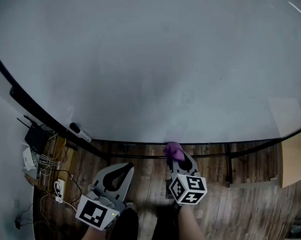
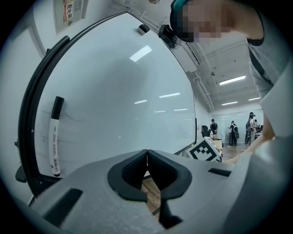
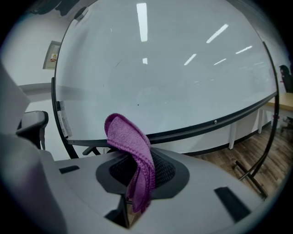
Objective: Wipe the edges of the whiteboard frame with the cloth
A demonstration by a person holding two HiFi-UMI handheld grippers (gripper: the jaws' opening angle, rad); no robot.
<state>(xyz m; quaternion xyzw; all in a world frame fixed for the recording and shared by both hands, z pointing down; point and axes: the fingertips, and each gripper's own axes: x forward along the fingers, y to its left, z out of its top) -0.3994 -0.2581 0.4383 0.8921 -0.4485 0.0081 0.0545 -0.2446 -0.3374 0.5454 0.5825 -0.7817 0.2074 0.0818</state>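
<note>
The whiteboard (image 1: pixel 158 67) fills the upper part of the head view. Its black frame (image 1: pixel 214 143) runs down the left side, bends near a black-capped marker (image 1: pixel 79 132) lying at the lower left corner, then runs along the bottom edge to the right. The right gripper (image 1: pixel 181 162) has its jaws closed on a purple cloth (image 1: pixel 174 151), which sticks up out of them in a folded loop. The top of the loop sits right at the bottom frame edge, near its middle; I cannot tell whether it touches. The left gripper (image 1: pixel 122 169) is lower and to the left, apart from the frame, with its jaws shut tip to tip on nothing. Long stretches of the bottom edge lie bare on either side of the cloth. Below the board is a wooden floor (image 1: pixel 148 166) crossed by the stand's black bars (image 1: pixel 229 165). A router (image 1: pixel 36 137) and tangled cables (image 1: pixel 49 162) crowd the left corner, and a pale worktop (image 1: pixel 294 163) juts in at the right.
</note>
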